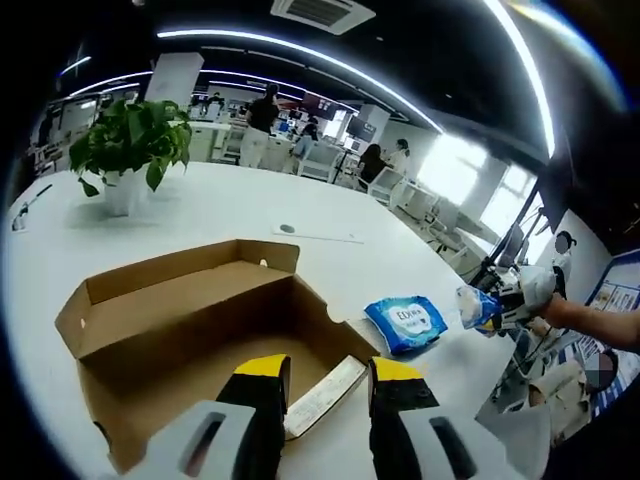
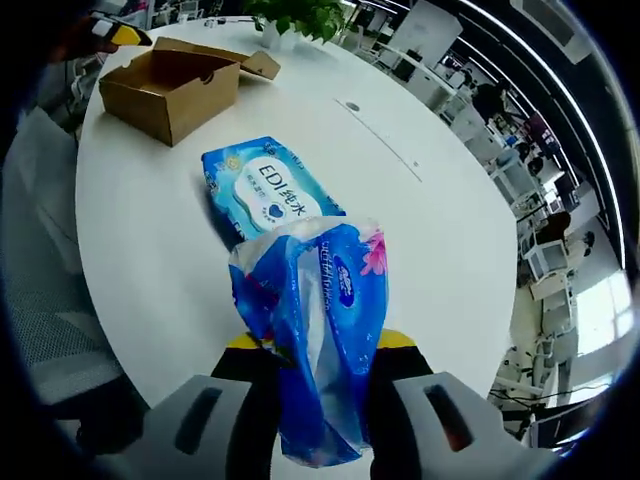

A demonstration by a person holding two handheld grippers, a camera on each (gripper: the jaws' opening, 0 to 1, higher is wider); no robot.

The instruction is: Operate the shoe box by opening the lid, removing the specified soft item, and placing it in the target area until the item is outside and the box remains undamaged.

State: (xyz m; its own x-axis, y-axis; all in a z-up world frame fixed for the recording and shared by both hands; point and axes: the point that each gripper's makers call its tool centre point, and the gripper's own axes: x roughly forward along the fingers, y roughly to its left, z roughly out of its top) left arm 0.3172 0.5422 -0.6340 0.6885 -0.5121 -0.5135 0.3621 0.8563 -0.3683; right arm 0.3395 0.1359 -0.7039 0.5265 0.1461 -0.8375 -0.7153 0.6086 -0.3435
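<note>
Pinched between the right hand-held gripper's (image 2: pixel 320 352) jaws, a soft pack (image 2: pixel 318 340) hangs above the table (image 2: pixel 440 230), clear of the box (image 1: pixel 200 330); left hand-held gripper (image 1: pixel 325 385) spread, steadying nothing.

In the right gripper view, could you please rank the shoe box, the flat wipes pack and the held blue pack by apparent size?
1. Held blue pack, though nearness inflates it.
2. Flat wipes pack.
3. Shoe box, farthest away, so probably bigger in reality.

White round counter (image 2: pixel 450 240): open cardboard shoe box (image 1: pixel 190 330), blue wipes pack (image 2: pixel 265 190), potted plant (image 1: pixel 130 150) resting on top.
</note>
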